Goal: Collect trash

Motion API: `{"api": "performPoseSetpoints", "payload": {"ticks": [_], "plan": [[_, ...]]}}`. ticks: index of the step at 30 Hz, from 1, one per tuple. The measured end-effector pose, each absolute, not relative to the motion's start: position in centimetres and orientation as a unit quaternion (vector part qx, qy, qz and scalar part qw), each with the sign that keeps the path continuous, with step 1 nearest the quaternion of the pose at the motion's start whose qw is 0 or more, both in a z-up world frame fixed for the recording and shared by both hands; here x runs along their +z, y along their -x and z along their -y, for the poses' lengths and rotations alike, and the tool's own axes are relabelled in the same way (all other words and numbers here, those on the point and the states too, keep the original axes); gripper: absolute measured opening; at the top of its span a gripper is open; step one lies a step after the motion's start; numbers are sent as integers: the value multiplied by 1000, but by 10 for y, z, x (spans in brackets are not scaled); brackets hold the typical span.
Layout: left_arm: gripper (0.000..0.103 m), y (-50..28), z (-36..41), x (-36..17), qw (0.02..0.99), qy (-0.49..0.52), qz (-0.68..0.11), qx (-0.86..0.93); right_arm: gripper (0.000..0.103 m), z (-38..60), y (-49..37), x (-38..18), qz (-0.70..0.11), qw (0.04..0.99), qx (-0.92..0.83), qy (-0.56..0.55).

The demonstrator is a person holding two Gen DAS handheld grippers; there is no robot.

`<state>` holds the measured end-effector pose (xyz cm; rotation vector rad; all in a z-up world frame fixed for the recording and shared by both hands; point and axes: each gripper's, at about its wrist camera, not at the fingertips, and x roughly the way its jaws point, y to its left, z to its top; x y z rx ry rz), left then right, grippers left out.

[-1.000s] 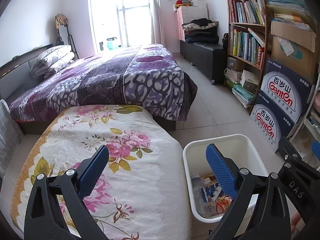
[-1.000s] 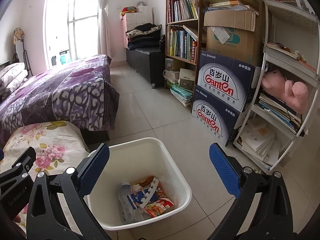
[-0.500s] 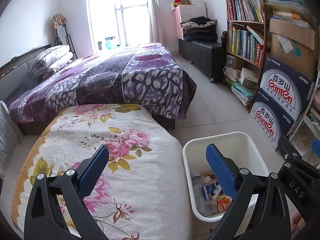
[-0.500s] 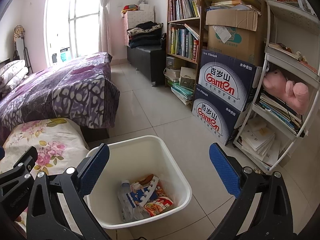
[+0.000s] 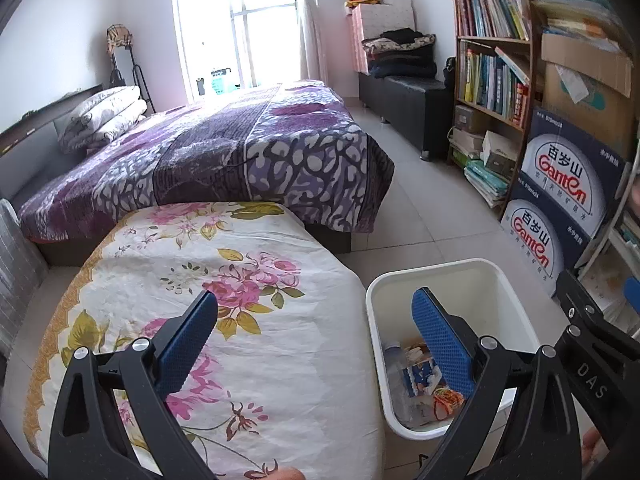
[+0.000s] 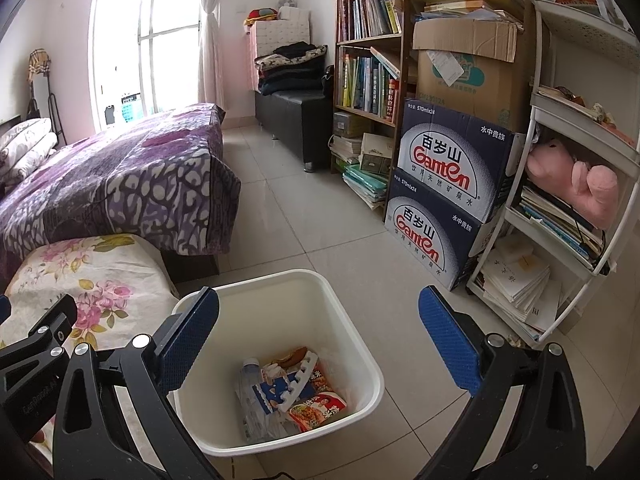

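A white plastic bin [image 6: 352,328] stands on the tiled floor beside the floral-covered surface [image 5: 256,320]. It holds trash [image 6: 292,392]: a clear plastic bottle, snack wrappers and a white ridged piece. The bin also shows in the left wrist view [image 5: 500,296]. My left gripper [image 5: 316,336] is open and empty, over the edge of the floral surface and the bin's left rim. My right gripper [image 6: 320,340] is open and empty above the bin. No loose trash shows on the floral surface.
A purple-covered bed [image 5: 224,152] lies behind the floral surface. Two blue water cartons [image 6: 444,200] and a bookshelf [image 6: 368,80] stand at the right, with a white rack [image 6: 572,208] holding papers and a pink plush. A black bench [image 6: 292,120] stands by the far wall.
Both grippers have drawn back and up slightly, so the bin sits a little lower and nearer in both views. Both stay open and empty.
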<state>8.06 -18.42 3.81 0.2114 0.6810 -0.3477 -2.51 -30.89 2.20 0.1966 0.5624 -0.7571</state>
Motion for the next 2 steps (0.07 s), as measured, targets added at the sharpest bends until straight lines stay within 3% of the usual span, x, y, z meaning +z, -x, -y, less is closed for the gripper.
{"api": "performPoseSetpoints", "payload": {"ticks": [2], "plan": [[95, -80, 184, 37, 922, -102, -333, -168, 96, 308, 25, 21, -271, 886, -364, -94]]}}
